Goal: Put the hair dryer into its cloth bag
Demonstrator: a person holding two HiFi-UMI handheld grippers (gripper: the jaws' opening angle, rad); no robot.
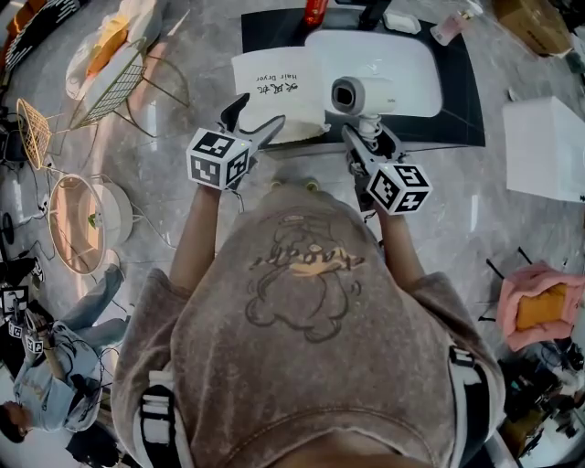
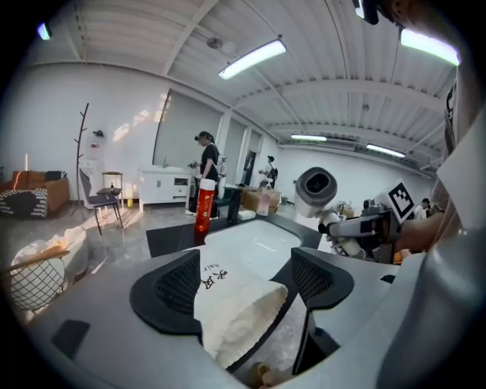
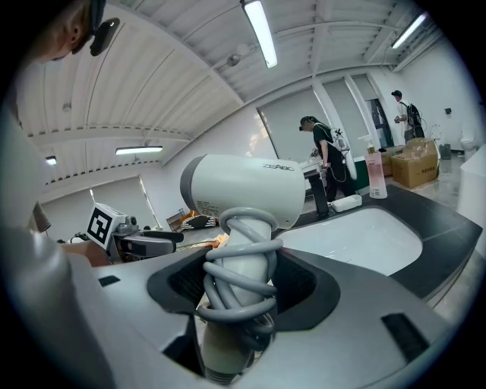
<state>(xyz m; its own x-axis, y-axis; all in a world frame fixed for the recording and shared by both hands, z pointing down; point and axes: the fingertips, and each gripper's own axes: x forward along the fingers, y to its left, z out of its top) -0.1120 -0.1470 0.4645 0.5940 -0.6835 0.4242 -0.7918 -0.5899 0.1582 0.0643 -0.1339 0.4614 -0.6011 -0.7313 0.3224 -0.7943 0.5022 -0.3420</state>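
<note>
The white cloth bag (image 1: 277,90) with dark lettering lies on the front edge of the dark counter (image 1: 462,101). One corner of the bag (image 2: 237,308) sits between the jaws of my left gripper (image 1: 256,115), which stand wide apart around it without pressing; in the left gripper view this gripper (image 2: 247,283) is open. The white hair dryer (image 1: 362,94) stands upright with its barrel toward the head camera. My right gripper (image 1: 370,146) is shut on its handle, which has the grey cord wound round it (image 3: 241,281). The dryer's body (image 3: 250,190) rises above the jaws.
A white sink basin (image 1: 407,50) is set into the counter behind the dryer. A red bottle (image 1: 315,11), a pink bottle (image 1: 447,26) and a soap dish stand at the back. Wire chairs (image 1: 108,82) are to the left, a white box (image 1: 544,146) to the right, a pink bag (image 1: 539,306) on the floor.
</note>
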